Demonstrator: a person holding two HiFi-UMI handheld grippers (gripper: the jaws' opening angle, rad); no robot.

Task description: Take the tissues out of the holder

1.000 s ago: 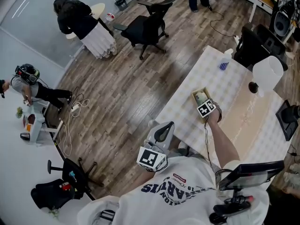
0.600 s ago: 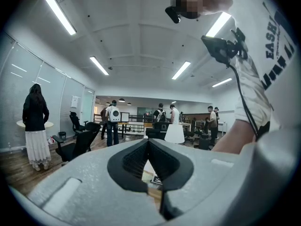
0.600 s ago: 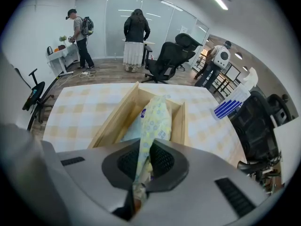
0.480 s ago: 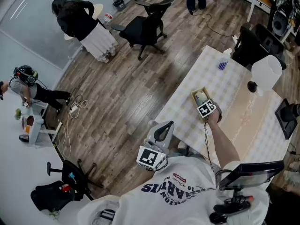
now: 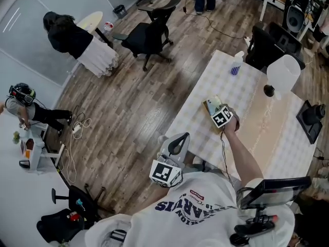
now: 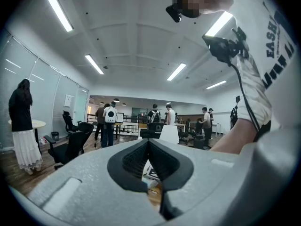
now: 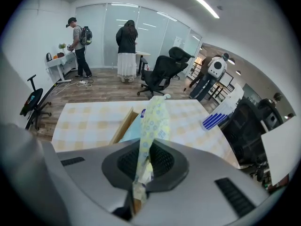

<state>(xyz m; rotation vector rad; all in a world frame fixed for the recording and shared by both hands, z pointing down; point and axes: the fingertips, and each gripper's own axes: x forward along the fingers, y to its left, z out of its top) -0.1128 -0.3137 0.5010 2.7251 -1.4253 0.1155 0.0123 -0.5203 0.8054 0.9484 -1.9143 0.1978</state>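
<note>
A wooden tissue holder (image 5: pixel 207 107) stands near the left edge of the checked table (image 5: pixel 236 89). My right gripper (image 5: pixel 216 108) is right over it, shut on a tissue pack (image 7: pixel 153 119) in a yellow-green patterned wrapper. In the right gripper view the pack stands up between the jaws (image 7: pixel 143 166), with the holder's wooden wall (image 7: pixel 123 125) just behind it. Its lower end is hidden by the jaws. My left gripper (image 5: pixel 167 171) is held off the table by the person's body, and its jaws (image 6: pixel 148 142) are shut with nothing in them.
A spray bottle with blue stripes (image 5: pixel 236 64) stands at the table's far end, with a white container (image 5: pixel 283 73) and a small dark object (image 5: pixel 268 90) further right. Office chairs (image 5: pixel 144 32) and people stand on the wooden floor beyond. A monitor (image 5: pixel 308 122) sits at the right edge.
The head view has shifted a little. My right gripper still pinches the tissue pack, which now stands slightly higher over the holder. The left gripper has stayed where it was.
</note>
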